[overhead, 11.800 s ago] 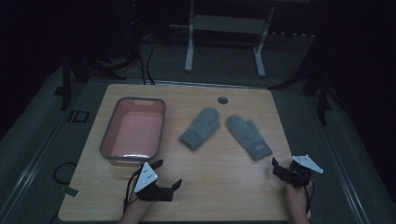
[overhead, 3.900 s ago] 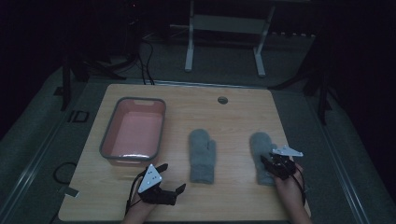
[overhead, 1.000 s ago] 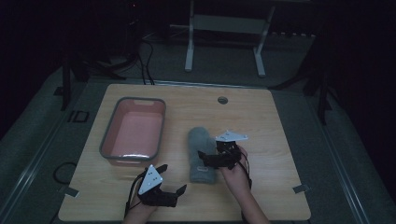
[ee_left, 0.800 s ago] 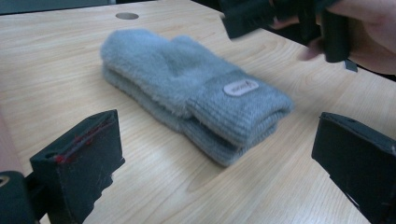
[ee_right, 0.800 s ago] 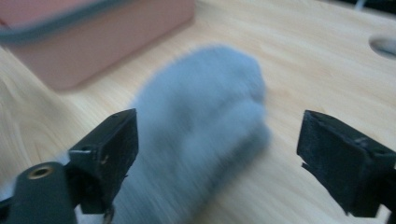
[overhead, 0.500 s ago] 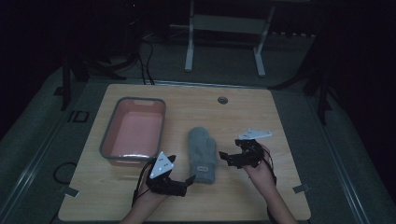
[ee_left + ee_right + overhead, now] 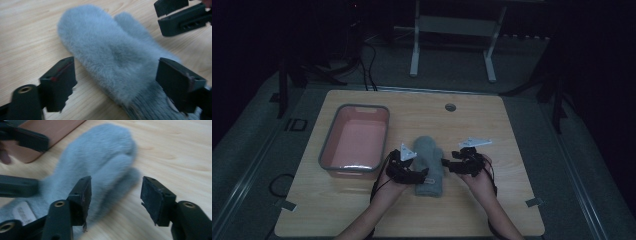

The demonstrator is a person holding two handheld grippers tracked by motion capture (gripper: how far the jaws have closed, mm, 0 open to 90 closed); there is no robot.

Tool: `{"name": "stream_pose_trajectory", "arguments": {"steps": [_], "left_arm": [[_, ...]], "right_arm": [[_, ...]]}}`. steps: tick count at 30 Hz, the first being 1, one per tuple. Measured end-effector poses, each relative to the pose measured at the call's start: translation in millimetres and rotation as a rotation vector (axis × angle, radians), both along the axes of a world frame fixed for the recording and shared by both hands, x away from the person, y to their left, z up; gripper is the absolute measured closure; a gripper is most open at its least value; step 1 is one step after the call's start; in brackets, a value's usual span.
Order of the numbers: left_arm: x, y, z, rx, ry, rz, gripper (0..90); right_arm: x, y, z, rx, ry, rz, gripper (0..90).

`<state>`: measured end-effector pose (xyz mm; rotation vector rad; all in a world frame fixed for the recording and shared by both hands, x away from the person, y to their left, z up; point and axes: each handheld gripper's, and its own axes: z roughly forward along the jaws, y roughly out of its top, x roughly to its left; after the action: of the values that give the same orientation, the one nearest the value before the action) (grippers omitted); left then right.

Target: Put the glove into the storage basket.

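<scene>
Two grey fluffy mittens lie stacked in the middle of the wooden table, cuffs toward the person. My left gripper reaches in from the left at the cuff end. In the left gripper view its jaws straddle the mitten and have just been closing, but the pads stand clear of it. My right gripper is at the mittens' right edge. Its jaws have just been closing too, with the thumb edge of the mitten between them, unpinched.
A pink tray with a grey rim stands left of the mittens, close behind the left hand. A small round hole sits near the table's far edge. Bare wood lies to the right and along the front.
The left gripper has moved from the table's front up to the mittens' cuff. The right gripper drew off to the right, then came back to the thumb side. Both sets of jaws look narrower.
</scene>
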<state>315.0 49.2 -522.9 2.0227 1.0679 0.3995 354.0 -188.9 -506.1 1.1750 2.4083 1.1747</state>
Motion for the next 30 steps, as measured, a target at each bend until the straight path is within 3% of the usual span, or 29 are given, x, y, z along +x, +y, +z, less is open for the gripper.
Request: {"name": "stream_pose_trajectory", "arguments": {"steps": [2,5,9,14,17,22,25,26,27,30], "left_arm": [[4.9,-1.1,-5.8,0.018,0.016,-0.013,19.5],[11.6,1.1,-12.5,0.010,0.028,0.002,19.6],[17.1,0.7,-20.5,-0.003,0.088,-0.001,20.9],[22.7,0.9,-27.3,-0.019,0.126,-0.015,23.0],[26.6,2.1,-33.2,-0.065,0.152,-0.055,30.9],[31.9,2.7,-34.0,-0.093,0.185,-0.120,50.4],[32.7,1.8,-33.7,-0.102,0.190,-0.146,62.3],[32.7,1.8,-33.7,-0.102,0.190,-0.146,65.9],[32.0,1.2,-33.0,-0.098,0.178,-0.164,69.8],[32.3,2.8,-33.3,-0.114,0.175,-0.171,75.2]], "right_arm": [[0.9,7.9,-5.1,0.002,0.024,0.020,43.5],[4.7,16.9,-16.9,-0.044,0.057,0.005,45.7],[9.1,19.3,-29.2,-0.072,0.105,0.025,45.5],[23.8,14.9,-38.8,-0.032,0.242,0.053,37.8],[23.6,16.9,-39.3,-0.050,0.221,0.091,38.4],[21.0,19.9,-42.6,-0.016,0.198,0.146,63.7],[12.4,22.8,-42.3,-0.040,0.113,0.175,74.8],[12.4,22.8,-42.3,-0.040,0.113,0.175,74.8],[5.8,26.8,-40.8,-0.086,0.046,0.178,78.4],[-0.6,31.4,-39.7,-0.125,-0.005,0.165,80.1]]}}
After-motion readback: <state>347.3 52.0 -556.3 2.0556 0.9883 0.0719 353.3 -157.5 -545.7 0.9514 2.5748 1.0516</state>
